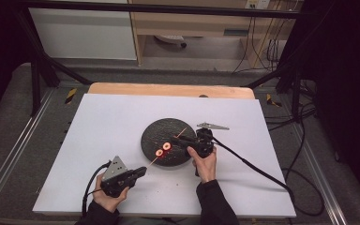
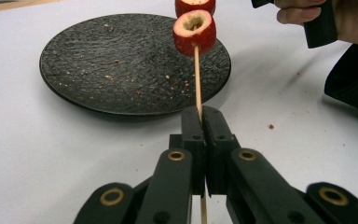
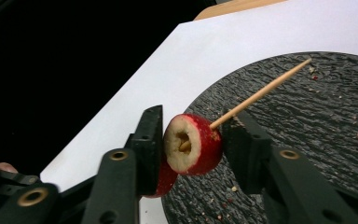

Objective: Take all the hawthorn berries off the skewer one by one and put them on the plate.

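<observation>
You are pinching the wooden skewer (image 2: 197, 79) with the left gripper (image 2: 204, 122), two hawthorn berries (image 2: 194, 31) already threaded. Your right gripper (image 3: 193, 140) is bracketing the front berry with spread jaws over the black plate (image 2: 102, 65); more berries, cannot tell.

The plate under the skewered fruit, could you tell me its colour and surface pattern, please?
The plate is black with a rough, slate-like ripple texture, clearest in the left gripper view.

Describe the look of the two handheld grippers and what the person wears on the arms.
Both the left gripper and the right gripper are black, each trailing a black cable and topped by a grey three-cornered plate. Their black fingers hang on linkages with brass-coloured pivot rings. The sleeves are dark.
</observation>
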A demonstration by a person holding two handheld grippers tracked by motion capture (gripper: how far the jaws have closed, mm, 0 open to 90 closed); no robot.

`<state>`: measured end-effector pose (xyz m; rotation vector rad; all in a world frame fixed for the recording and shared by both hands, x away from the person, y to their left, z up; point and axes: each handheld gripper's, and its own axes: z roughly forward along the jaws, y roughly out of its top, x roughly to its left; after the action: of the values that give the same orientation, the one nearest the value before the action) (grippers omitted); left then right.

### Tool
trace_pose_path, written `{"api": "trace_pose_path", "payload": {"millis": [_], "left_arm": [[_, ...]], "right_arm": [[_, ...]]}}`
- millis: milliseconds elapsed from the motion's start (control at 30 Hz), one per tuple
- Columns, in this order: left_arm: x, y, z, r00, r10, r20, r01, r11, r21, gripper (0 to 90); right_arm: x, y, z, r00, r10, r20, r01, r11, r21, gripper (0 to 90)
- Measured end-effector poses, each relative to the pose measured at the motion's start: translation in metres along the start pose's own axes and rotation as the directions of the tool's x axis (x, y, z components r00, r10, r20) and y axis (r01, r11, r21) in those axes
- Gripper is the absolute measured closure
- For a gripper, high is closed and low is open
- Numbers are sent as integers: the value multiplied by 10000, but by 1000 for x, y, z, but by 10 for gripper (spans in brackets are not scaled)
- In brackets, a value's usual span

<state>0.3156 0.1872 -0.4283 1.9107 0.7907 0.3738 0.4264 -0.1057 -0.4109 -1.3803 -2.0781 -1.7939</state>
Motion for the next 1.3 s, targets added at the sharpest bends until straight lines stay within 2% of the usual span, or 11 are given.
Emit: {"api": "trace_pose_path", "payload": {"millis": [200,633,900,1100,1300], "left_arm": [[0,0,-1,10000,35,33,-35,9999,-109,881],[1,1,-5,10000,63,20,-62,9993,-374,882],[1,1,-5,10000,17,27,-16,9993,-384,882],[4,0,-7,9999,-67,-83,64,9993,-365,881],[8,1,-9,9997,-176,-196,167,9989,-436,882]], "right_arm": [[1,4,-3,9999,113,-77,-115,9998,-179,637],[-6,32,-20,9987,38,516,14,9950,-996,640],[-14,49,-30,9947,-49,1030,177,9921,-1238,640],[-22,55,-31,9894,-113,1450,291,9922,-1211,639],[-29,40,-15,9867,-106,1623,206,9980,-600,638]]}}
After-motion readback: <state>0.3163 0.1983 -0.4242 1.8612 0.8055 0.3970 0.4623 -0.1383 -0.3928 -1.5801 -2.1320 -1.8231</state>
